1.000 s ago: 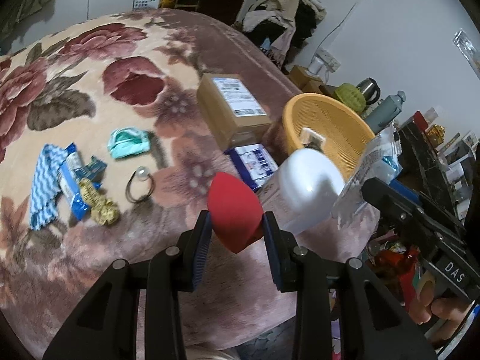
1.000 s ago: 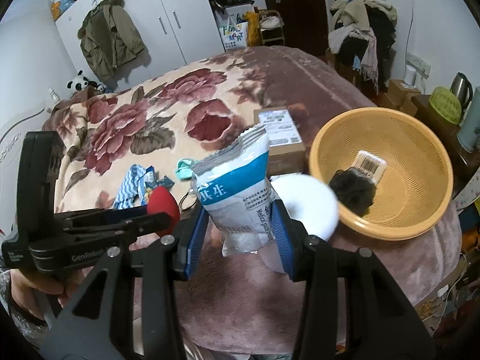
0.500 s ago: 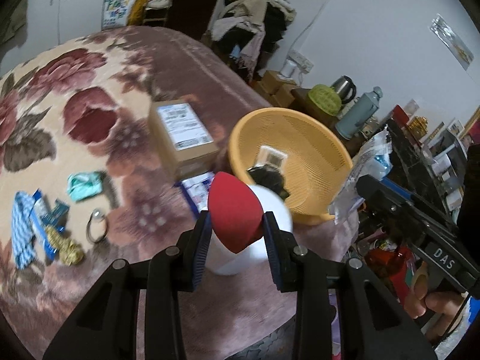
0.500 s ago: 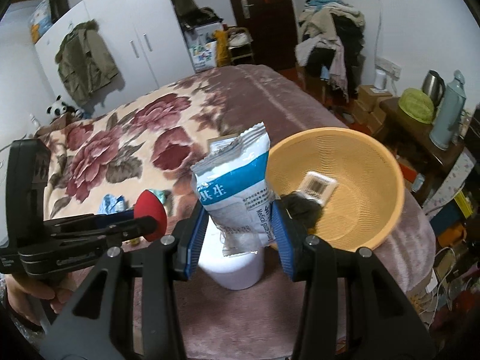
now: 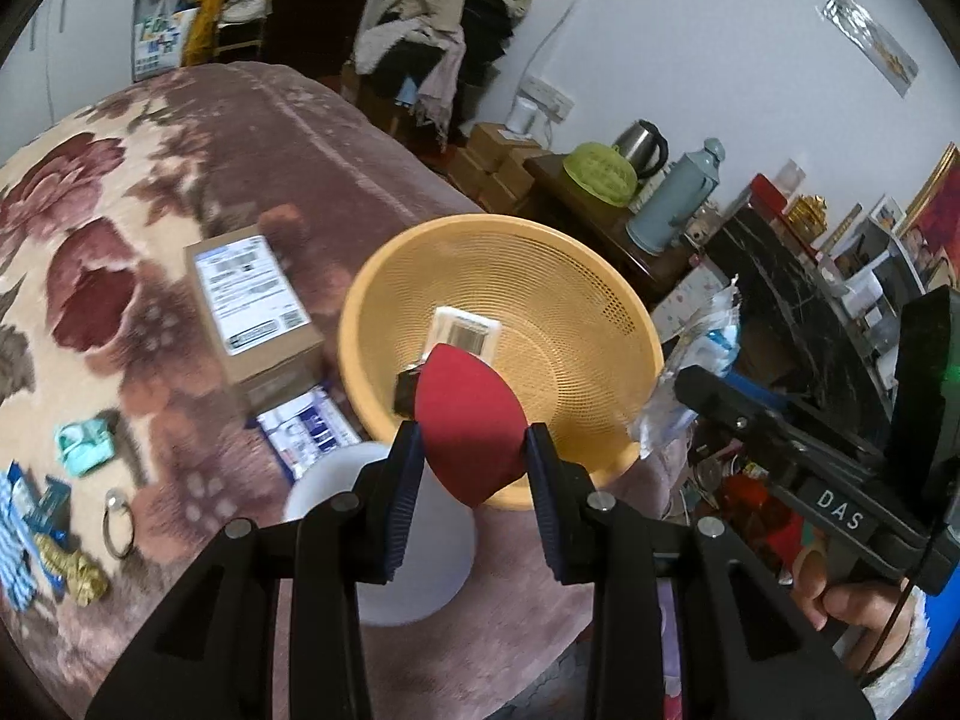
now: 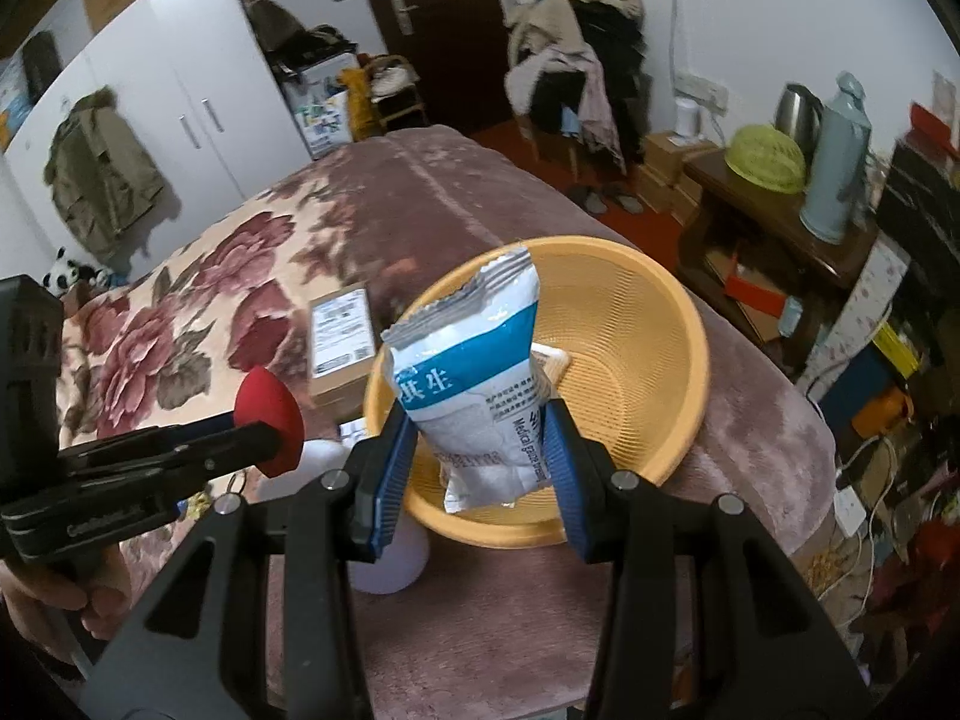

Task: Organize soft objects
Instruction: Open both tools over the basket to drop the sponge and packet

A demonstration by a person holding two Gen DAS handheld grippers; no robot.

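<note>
While the left gripper (image 5: 474, 462) is clamped on the red sponge (image 5: 471, 420) and the right gripper (image 6: 480, 450) on the gauze packet (image 6: 474, 384), both poised before the yellow basket (image 5: 600, 300) (a tagged dark item lies inside), the carrying step seems nearly done, so next each load must get beyond the rim ahead before the jaws part.

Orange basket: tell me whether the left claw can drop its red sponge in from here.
Probably yes. The left claw holds the red sponge at the orange basket rim, whose open top looks unobstructed; the right claw's gauze packet hangs nearby.

A red teardrop sponge (image 5: 471, 423) and a blue-white gauze packet (image 6: 480, 384), both held upright before the yellow mesh basket (image 5: 600, 300).
</note>
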